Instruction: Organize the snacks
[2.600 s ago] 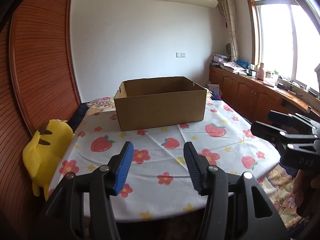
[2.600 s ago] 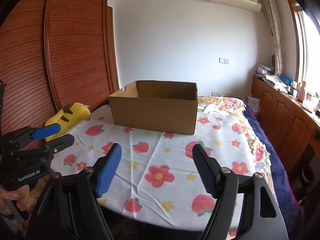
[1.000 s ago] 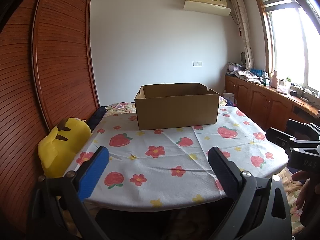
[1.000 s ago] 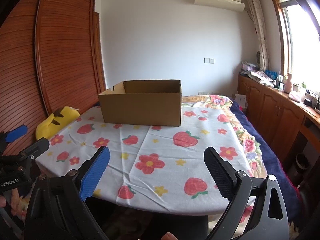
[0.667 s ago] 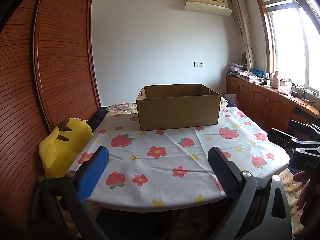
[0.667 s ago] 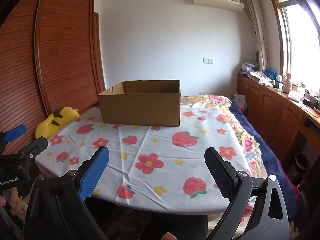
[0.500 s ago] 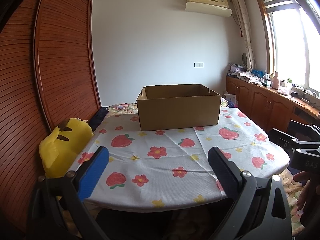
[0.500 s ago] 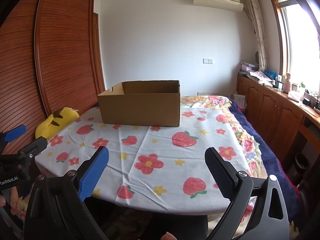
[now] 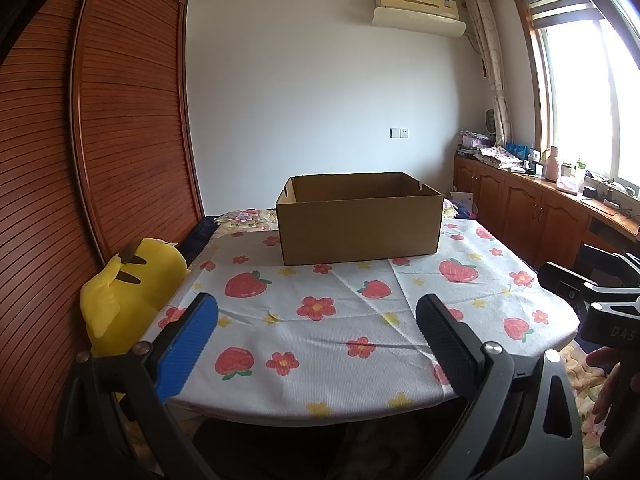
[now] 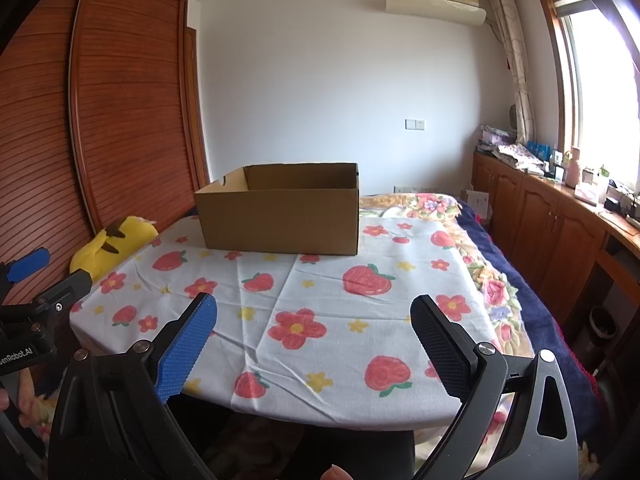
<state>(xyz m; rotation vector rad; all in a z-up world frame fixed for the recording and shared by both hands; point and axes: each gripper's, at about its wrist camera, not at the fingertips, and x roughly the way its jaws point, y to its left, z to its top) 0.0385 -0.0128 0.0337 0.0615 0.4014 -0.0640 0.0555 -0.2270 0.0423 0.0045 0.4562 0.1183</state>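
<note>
Nearest, the left tongs (image 9: 316,328) and the right tongs (image 10: 314,326) both stand wide apart with nothing between them, held short of the near edge of the table (image 9: 360,372), which wears a strawberry-and-flower cloth. A yellow plush toy (image 9: 128,284) sits just beside the table's left edge. Farther back on the cloth stands an open cardboard box (image 9: 360,226); its inside floor is hidden from both views.

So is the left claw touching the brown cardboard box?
Apart. In the left wrist view the open left claw hangs at the table's near edge, with a wide stretch of strawberry tablecloth between it and the brown cardboard box.
</note>
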